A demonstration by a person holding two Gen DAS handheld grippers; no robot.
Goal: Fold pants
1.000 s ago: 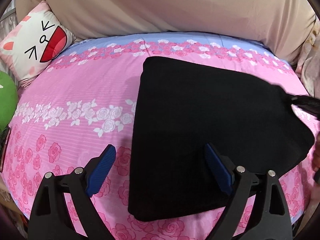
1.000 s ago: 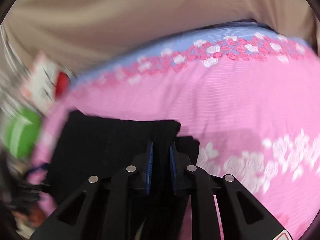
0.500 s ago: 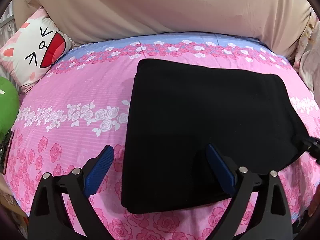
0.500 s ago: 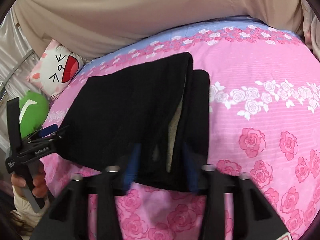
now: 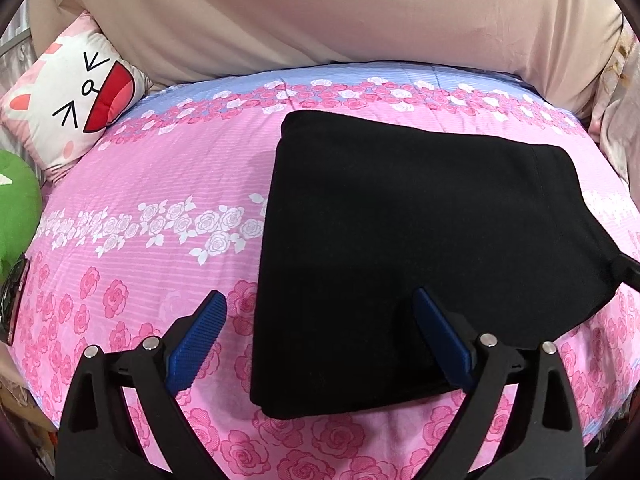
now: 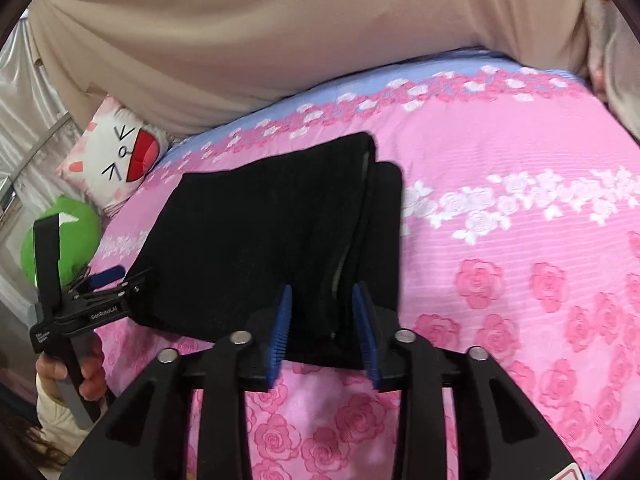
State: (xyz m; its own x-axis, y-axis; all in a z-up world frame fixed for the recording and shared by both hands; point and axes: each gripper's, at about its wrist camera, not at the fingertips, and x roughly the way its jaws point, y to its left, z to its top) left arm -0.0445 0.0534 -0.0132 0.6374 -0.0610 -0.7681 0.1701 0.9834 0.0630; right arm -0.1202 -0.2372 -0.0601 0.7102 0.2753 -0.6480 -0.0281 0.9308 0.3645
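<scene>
The black pants (image 5: 420,240) lie folded into a flat block on the pink rose bedsheet (image 5: 160,168). My left gripper (image 5: 318,320) stands open over the block's near left corner, with one blue pad above the cloth and the other above the sheet. In the right wrist view the pants (image 6: 260,232) show their layered edge. My right gripper (image 6: 322,292) straddles that edge and its jaws are opening, with the cloth between the pads but loose of them. The left gripper (image 6: 100,280) shows there too, held by a hand (image 6: 52,372).
A white cat-face pillow (image 5: 68,108) and a green plush (image 5: 16,208) sit at the bed's far left. A beige cloth-covered backing (image 5: 320,12) rises behind the bed. The sheet (image 6: 520,240) stretches out to the right of the pants.
My right gripper, earlier shut on the pants' edge, brought it across, laid it on the bed and parted its jaws. The pants now lie flatter. My left gripper stayed put and open.
</scene>
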